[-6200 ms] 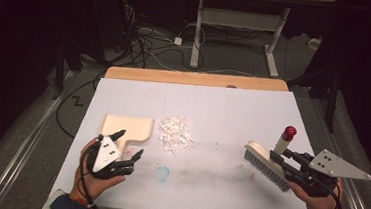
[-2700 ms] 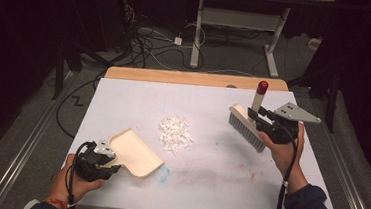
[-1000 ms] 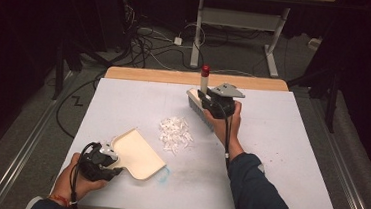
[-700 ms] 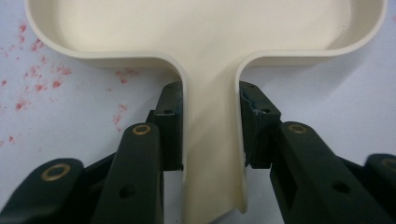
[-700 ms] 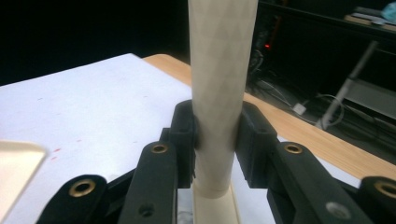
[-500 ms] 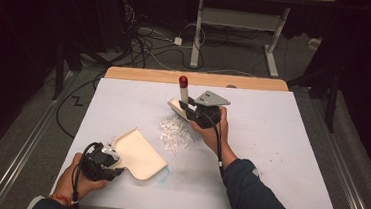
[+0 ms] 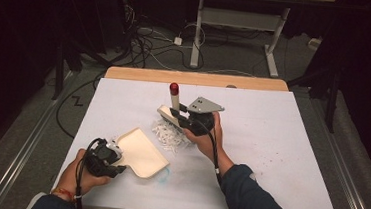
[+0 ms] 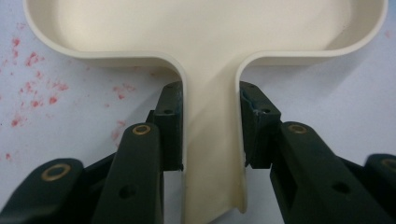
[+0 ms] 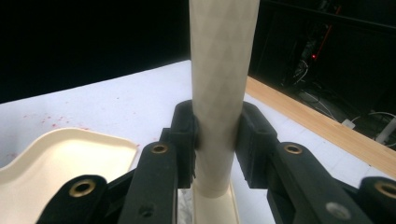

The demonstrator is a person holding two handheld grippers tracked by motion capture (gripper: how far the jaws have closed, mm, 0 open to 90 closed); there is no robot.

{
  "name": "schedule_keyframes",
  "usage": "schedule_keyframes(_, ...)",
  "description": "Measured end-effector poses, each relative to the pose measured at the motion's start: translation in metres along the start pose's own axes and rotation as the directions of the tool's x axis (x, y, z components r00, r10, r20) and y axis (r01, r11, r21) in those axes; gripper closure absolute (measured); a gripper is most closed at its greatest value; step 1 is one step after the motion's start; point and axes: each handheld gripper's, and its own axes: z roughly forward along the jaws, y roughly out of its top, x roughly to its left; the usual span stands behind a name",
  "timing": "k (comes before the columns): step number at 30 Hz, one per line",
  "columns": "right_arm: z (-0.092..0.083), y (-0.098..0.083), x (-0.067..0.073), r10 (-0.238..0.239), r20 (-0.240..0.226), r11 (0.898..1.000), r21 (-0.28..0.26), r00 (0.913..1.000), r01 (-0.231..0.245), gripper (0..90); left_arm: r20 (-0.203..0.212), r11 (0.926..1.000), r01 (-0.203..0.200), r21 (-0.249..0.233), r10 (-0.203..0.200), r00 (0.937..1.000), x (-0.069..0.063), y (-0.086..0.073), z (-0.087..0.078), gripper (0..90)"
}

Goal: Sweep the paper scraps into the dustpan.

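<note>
A cream dustpan [image 7: 142, 151] lies on the white table cover at the front left, its mouth facing a small heap of white scraps [image 7: 170, 136]. My left gripper [image 7: 113, 163] is shut on the dustpan's handle [image 8: 212, 154], one pad on each side. A hand brush [image 7: 168, 114] with a cream handle [image 9: 223, 88] and a red tip [image 7: 174, 87] stands just behind the scraps. My right gripper [image 7: 185, 118] is shut on that handle, which rises upright between the jaws. The dustpan [image 9: 60, 163] also lies low at the left in the right gripper view.
The white cover [image 7: 271, 141] spans the table, with a bare wooden strip [image 7: 195, 78] along the far edge. Faint red specks [image 8: 32, 88] mark the cover beside the dustpan. Table legs and cables [image 7: 148, 36] stand on the floor beyond.
My right gripper has carried the brush from the right side leftward across the table to just behind the scraps. The left gripper took the dustpan's handle and has held it still since.
</note>
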Motion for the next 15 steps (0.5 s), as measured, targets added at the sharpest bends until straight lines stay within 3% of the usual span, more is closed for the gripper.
schedule_keyframes(8,0.002,0.000,0.019,-0.049,-0.032,0.999,0.002,0.9983,0.049,71.3,0.015,0.9993,0.000,0.036,0.000,0.9999,0.008,0.012,0.003,63.7)
schedule_keyframes(15,0.004,0.004,0.041,-0.063,-0.098,0.998,-0.018,0.9932,0.061,71.4,0.016,0.9987,-0.003,0.050,0.002,0.9999,0.010,0.019,0.009,63.7)
